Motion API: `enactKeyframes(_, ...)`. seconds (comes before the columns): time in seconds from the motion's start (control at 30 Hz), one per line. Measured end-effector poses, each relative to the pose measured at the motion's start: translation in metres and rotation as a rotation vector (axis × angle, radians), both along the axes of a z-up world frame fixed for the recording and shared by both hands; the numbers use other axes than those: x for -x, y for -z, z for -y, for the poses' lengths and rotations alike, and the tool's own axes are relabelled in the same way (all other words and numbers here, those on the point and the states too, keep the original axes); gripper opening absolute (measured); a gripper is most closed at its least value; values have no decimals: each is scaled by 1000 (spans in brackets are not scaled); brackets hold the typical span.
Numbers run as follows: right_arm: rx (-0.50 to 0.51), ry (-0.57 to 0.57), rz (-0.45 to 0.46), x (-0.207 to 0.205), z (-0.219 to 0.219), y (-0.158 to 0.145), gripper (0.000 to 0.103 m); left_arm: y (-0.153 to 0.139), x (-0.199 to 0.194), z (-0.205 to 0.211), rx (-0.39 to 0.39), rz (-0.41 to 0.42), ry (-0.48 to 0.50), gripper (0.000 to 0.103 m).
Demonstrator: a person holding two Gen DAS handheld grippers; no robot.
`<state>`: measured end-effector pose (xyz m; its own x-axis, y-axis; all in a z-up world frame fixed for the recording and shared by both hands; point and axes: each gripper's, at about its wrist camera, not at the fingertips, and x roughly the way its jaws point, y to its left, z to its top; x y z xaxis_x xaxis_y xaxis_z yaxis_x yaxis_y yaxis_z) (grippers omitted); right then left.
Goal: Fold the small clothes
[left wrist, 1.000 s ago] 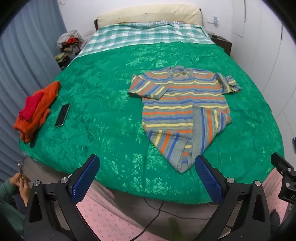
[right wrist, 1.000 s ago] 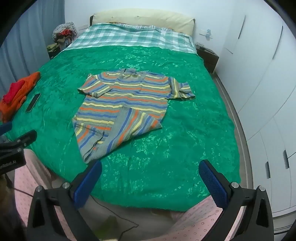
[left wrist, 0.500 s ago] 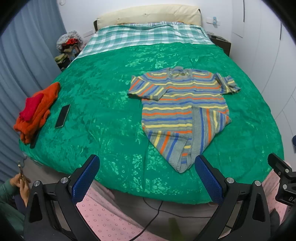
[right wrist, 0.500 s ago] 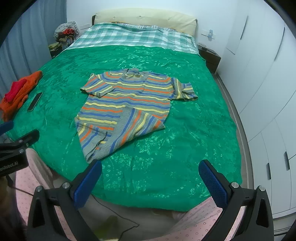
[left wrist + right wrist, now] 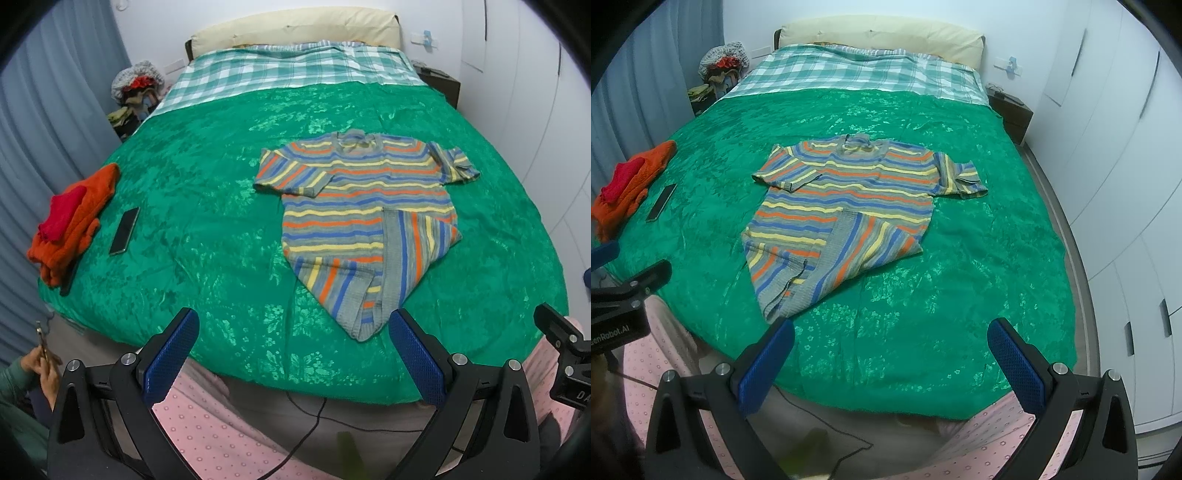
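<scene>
Two folded garments, an orange knit under a red one (image 5: 68,221), sit at our far left on the green patterned bedspread (image 5: 207,192), a black phone (image 5: 124,230) beside them. Centre-right lies the striped short-sleeved knit top (image 5: 365,221), lower right corner folded over. Our left gripper (image 5: 295,354) and right gripper (image 5: 892,358) hover near the bed's edge, fingers spread, grasping nothing.

Both grippers slightly nearer striped shirt (image 5: 365,218).
</scene>
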<state>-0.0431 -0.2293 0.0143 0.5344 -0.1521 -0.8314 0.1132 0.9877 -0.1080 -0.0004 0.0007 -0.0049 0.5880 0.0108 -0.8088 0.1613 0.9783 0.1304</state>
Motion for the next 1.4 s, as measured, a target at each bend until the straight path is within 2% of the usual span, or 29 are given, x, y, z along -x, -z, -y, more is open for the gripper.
enactKeyframes(0.43,-8,-5,-9,-2,1,9,103,6,-2,-6,-13,-9,-7,103)
enactKeyframes(0.57,9,-55,37,-20,4,15,103,10,-8,-18,-26,-5,-50,103)
enactKeyframes(0.67,35,-136,65,-54,4,33,103,14,-12,-30,-30,-12,-82,103)
enactKeyframes(0.73,26,-183,43,-86,4,53,103,17,-14,-38,-14,-25,-103,103)
enactKeyframes(0.83,-66,-239,-31,-152,6,96,103,22,-14,-48,-1,-37,-125,103)
enactKeyframes(0.9,-115,-288,-127,-206,7,132,102,24,-13,-53,-7,-43,-137,103)
enactKeyframes(0.97,-95,-318,-197,-246,6,161,100,27,-12,-58,-17,-47,-153,103)
enactKeyframes(1.03,-46,-370,-231,-273,1,182,97,32,-11,-67,-21,-56,-173,103)
enactKeyframes(1.07,-40,-401,-253,-283,-2,191,90,36,-11,-71,-22,-66,-185,103)
enactKeyframes(1.13,-81,-444,-298,-293,-4,205,64,43,-12,-78,-20,-89,-208,103)
enactKeyframes(1.2,-120,-493,-334,-296,-6,213,23,52,-13,-83,-17,-115,-225,102)
enactKeyframes(1.23,-110,-514,-311,-291,-6,208,10,55,-13,-84,-17,-122,-229,102)
enactKeyframes(1.27,-97,-538,-274,-283,-5,197,6,57,-14,-85,-17,-128,-232,102)
enactKeyframes(1.3,-109,-553,-243,-274,-1,185,6,58,-13,-87,-15,-128,-232,102)
enactKeyframes(1.4,-176,-631,-137,-216,21,133,6,62,-13,-86,-10,-123,-215,102)
